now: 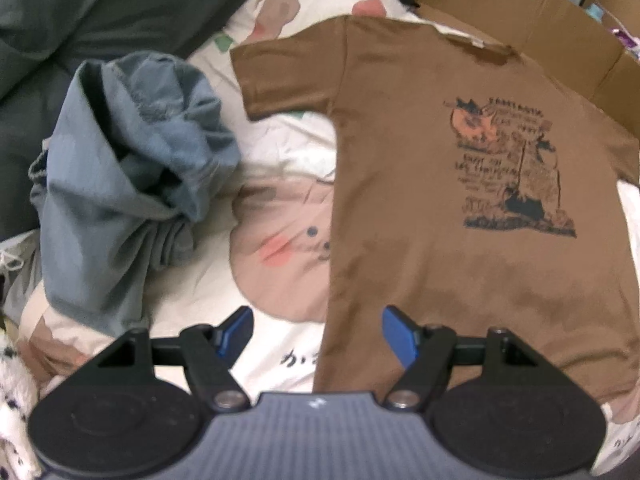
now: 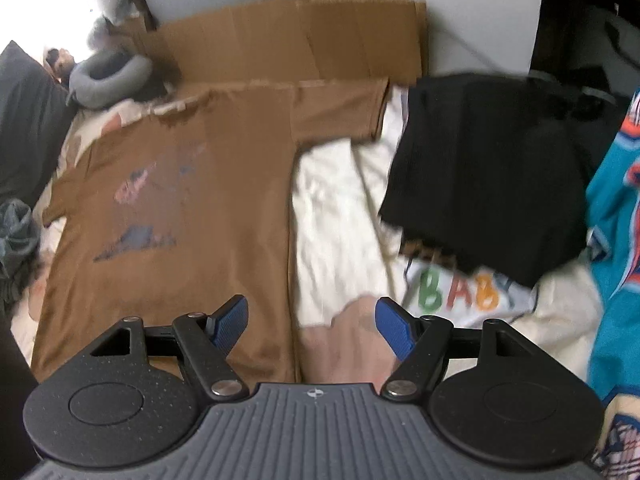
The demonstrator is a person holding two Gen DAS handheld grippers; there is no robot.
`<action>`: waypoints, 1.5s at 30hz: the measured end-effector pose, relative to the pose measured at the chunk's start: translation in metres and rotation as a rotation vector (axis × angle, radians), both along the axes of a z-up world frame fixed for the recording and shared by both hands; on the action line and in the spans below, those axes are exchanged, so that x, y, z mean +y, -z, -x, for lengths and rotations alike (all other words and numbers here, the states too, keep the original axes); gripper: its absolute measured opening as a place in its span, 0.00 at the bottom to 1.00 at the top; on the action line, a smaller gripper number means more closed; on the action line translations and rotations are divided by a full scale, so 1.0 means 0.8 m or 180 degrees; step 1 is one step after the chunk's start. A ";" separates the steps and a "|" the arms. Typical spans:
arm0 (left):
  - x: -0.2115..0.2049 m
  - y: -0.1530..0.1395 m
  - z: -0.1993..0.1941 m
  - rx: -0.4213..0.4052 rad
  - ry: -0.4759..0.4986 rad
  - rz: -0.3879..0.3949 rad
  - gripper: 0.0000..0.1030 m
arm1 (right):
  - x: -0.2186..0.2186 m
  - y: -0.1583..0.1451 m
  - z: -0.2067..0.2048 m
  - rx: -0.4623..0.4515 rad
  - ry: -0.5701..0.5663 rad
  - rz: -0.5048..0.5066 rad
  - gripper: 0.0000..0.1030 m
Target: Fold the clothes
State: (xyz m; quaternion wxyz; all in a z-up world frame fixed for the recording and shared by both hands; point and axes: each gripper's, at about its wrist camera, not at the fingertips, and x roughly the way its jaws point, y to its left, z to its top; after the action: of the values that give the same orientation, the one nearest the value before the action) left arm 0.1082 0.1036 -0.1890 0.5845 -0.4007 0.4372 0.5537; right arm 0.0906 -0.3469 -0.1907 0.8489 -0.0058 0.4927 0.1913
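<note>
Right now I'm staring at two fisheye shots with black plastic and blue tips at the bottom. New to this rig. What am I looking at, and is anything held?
No robot arm here: a person holds a two-finger gripper in each hand, each with a camera looking along its fingers. The black discs and blue-padded tips belong to those tools.

The left wrist view shows the left gripper open over the left edge of a brown printed T-shirt spread flat on a cartoon-print bedsheet, with a crumpled grey-blue garment beside it.

The right wrist view shows the right gripper open over the shirt's other edge, near a folded black garment, a white "BABY" garment under it and a teal jersey.

Nothing is held.
</note>
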 end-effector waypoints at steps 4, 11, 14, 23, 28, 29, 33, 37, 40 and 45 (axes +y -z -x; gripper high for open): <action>-0.006 0.007 0.002 -0.0051 -0.0072 0.0073 0.71 | 0.009 0.040 0.007 0.0243 -0.0145 0.0021 0.62; -0.012 0.027 -0.010 -0.0024 -0.0064 0.0190 0.71 | 0.020 0.116 0.019 0.0618 -0.0368 0.0179 0.48; -0.017 0.038 -0.015 -0.0010 -0.0048 0.0255 0.71 | 0.019 0.138 0.023 0.0745 -0.0370 0.0147 0.48; -0.023 0.053 -0.021 0.0010 -0.0034 0.0387 0.71 | 0.015 0.169 0.025 0.0934 -0.0201 -0.0025 0.41; -0.022 0.055 -0.017 0.0022 -0.0055 0.0422 0.71 | 0.015 0.174 0.018 0.1026 -0.0130 -0.0131 0.31; -0.023 0.055 -0.017 0.0025 -0.0056 0.0429 0.71 | 0.016 0.175 0.017 0.1053 -0.0130 -0.0157 0.31; -0.024 0.057 -0.015 0.0052 -0.0071 0.0457 0.71 | 0.023 0.180 0.013 0.1093 -0.0176 -0.0107 0.31; -0.026 0.057 -0.015 0.0063 -0.0085 0.0471 0.71 | 0.028 0.187 0.008 0.1135 -0.0199 -0.0106 0.30; -0.027 0.056 -0.015 0.0086 -0.0069 0.0473 0.71 | 0.029 0.187 0.006 0.1157 -0.0322 -0.0158 0.29; -0.026 0.056 -0.015 0.0075 -0.0071 0.0475 0.71 | 0.020 0.179 0.003 0.1117 -0.0441 -0.0231 0.29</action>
State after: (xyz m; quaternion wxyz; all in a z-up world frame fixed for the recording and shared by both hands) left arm 0.1203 0.0825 -0.2342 0.5415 -0.4415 0.4797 0.5308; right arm 0.0880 -0.3306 -0.3336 0.7344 0.0243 0.6244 0.2650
